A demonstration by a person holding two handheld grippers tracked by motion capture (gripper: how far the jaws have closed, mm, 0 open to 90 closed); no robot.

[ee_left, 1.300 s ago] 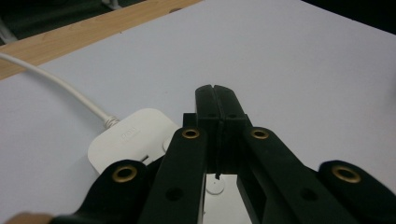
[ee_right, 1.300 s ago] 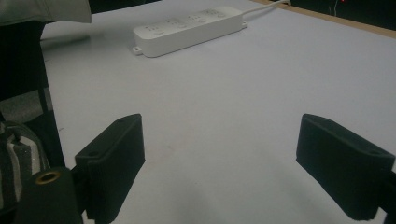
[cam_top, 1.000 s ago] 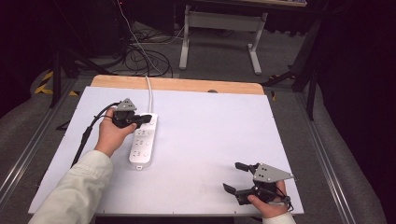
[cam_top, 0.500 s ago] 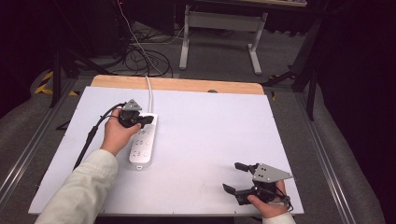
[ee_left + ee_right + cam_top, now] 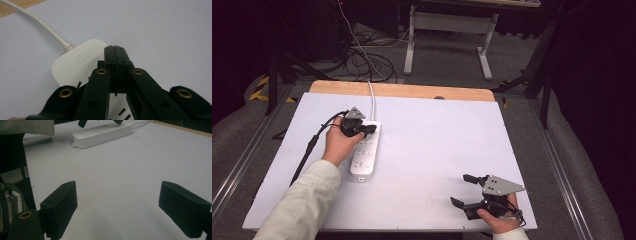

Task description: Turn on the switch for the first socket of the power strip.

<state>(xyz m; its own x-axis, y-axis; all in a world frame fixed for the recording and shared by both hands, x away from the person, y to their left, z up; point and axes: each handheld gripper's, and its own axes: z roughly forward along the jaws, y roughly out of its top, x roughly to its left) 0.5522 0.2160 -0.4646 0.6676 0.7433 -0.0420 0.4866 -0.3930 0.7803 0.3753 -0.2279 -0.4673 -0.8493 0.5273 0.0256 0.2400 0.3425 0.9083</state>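
Note:
A white power strip point(image 5: 363, 156) lies left of centre on the white table top point(image 5: 437, 145), its cord point(image 5: 372, 97) running off the far edge. My left gripper point(image 5: 372, 129) hovers over the strip's far end, close to where the cord enters. In the left gripper view that gripper point(image 5: 115, 50) is shut, jaws pressed together with nothing between them, just above the power strip point(image 5: 75, 63) and near the cord point(image 5: 37, 23). My right gripper point(image 5: 459, 189) rests near the front right of the table, open. In the right gripper view it point(image 5: 122, 207) is empty, with the power strip point(image 5: 100, 133) far off.
A wooden strip point(image 5: 412, 91) edges the table's far side. Behind it stand a desk frame point(image 5: 447, 35) and loose cables point(image 5: 362, 60) on the floor. A pale sleeve point(image 5: 297, 205) reaches in from the bottom left.
My left hand and gripper have edged slightly right and farther along the strip's far end. The right gripper has stayed where it was.

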